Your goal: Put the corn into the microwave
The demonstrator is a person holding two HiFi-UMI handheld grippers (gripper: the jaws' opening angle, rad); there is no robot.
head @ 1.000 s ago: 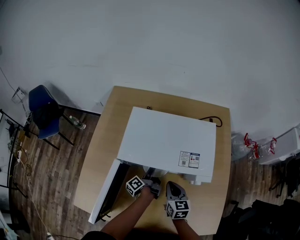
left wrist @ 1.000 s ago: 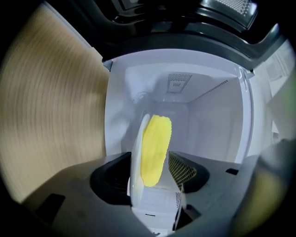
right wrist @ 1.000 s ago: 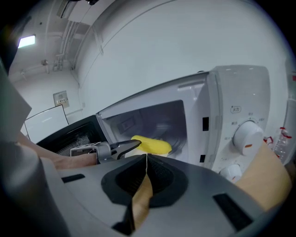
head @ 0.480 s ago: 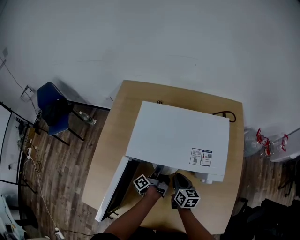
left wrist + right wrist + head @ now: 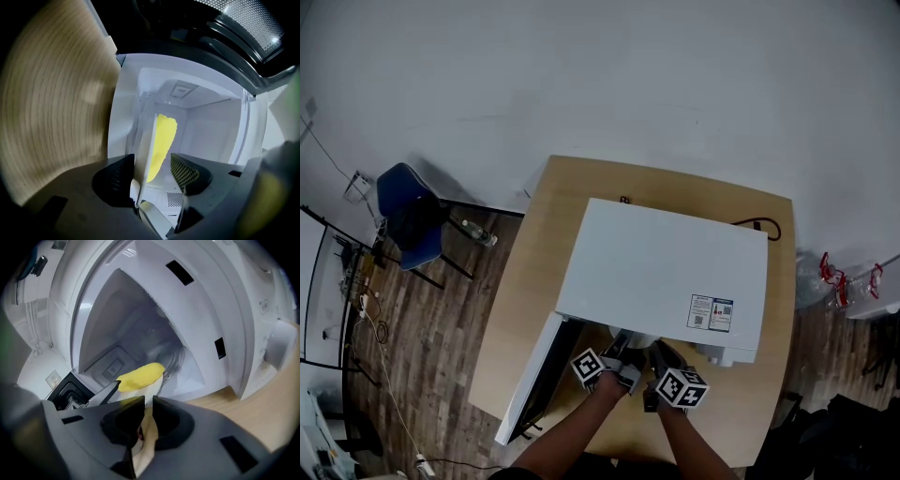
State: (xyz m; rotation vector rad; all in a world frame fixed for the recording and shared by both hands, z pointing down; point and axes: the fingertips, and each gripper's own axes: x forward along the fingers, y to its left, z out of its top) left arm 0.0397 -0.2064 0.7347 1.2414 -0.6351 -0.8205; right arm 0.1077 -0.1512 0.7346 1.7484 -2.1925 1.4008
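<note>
The yellow corn [image 5: 164, 140] lies on a white plate [image 5: 147, 154] inside the open white microwave [image 5: 661, 272]. My left gripper [image 5: 152, 180] reaches level into the mouth, open. The plate's rim lies against one jaw, with a clear gap to the other. My right gripper [image 5: 148, 401] tilts down at the plate [image 5: 152, 389] from the front, with the corn [image 5: 139, 376] just beyond its tips. Its jaws have just been opening from shut, and the plate's near rim fills the narrow gap between them. In the head view both grippers [image 5: 623, 349] [image 5: 661, 356] sit side by side at the opening.
The microwave door [image 5: 530, 380] hangs open to the left over the wooden table [image 5: 534, 281]. A power cord [image 5: 759, 225] trails behind the oven. A blue chair [image 5: 403, 220] and a bottle [image 5: 478, 232] stand on the floor at left.
My right gripper has moved closer to the microwave mouth, beside the left one, and its marker cube has rolled. The left gripper has stayed at the opening. The head view has shifted a little.
</note>
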